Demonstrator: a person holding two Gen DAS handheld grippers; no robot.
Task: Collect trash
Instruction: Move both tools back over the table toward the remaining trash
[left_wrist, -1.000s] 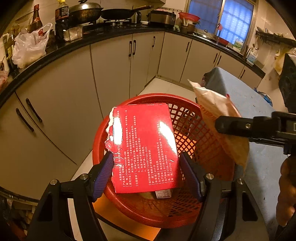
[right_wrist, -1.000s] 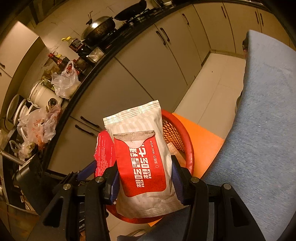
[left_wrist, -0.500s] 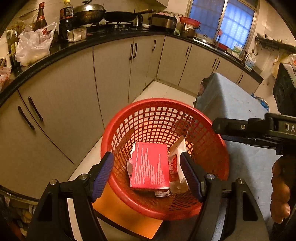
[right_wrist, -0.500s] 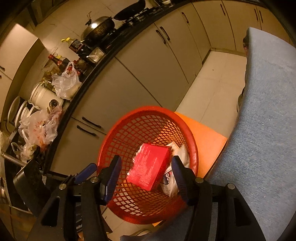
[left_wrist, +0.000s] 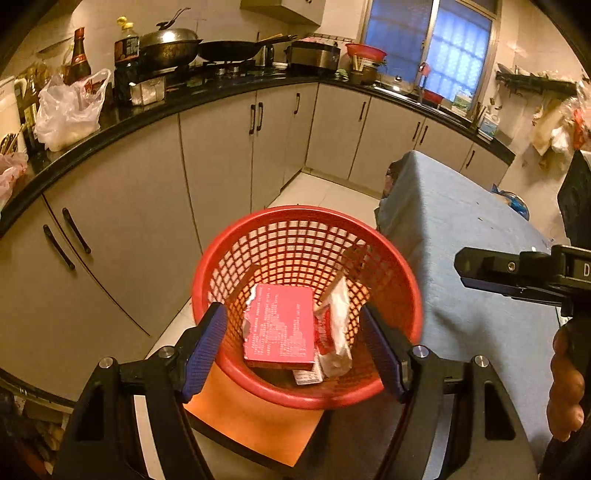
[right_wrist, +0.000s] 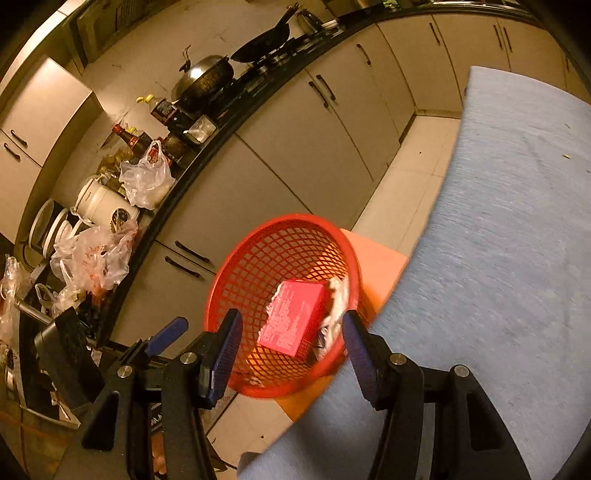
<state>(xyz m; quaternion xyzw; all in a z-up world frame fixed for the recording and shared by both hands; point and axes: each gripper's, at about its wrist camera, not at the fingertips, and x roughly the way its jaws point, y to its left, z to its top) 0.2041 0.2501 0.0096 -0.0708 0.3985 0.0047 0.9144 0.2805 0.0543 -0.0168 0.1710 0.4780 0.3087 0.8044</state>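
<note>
The red box (left_wrist: 280, 328) lay flat in the bottom of the red basket (left_wrist: 306, 221), a white-and-red wet-wipe packet (left_wrist: 338, 332) leaning just beside it. Above the basket, the left claw (left_wrist: 295, 350) stood apart and empty; the right claw (right_wrist: 291, 350), which had just been opening, also held nothing. A blue-covered desk (left_wrist: 461, 236) stood beside the basket.

Off to my left I had the long black surface (left_wrist: 155, 110) curving round the kitchen, pale cupboard doors (left_wrist: 218, 155) under it with dark handles. A lidded wok (left_wrist: 168, 46) and a frying pan (left_wrist: 231, 50) sat on the hob, dark sauce bottles (left_wrist: 79, 55) beside a white plastic bag (left_wrist: 70, 109). From my right view I saw a white cooker pot (right_wrist: 101, 205) near more crumpled bags (right_wrist: 92, 258). A window (left_wrist: 428, 44) glowed blue at the far end, and a blue cloth (right_wrist: 509, 240) covered the table on my right.
</note>
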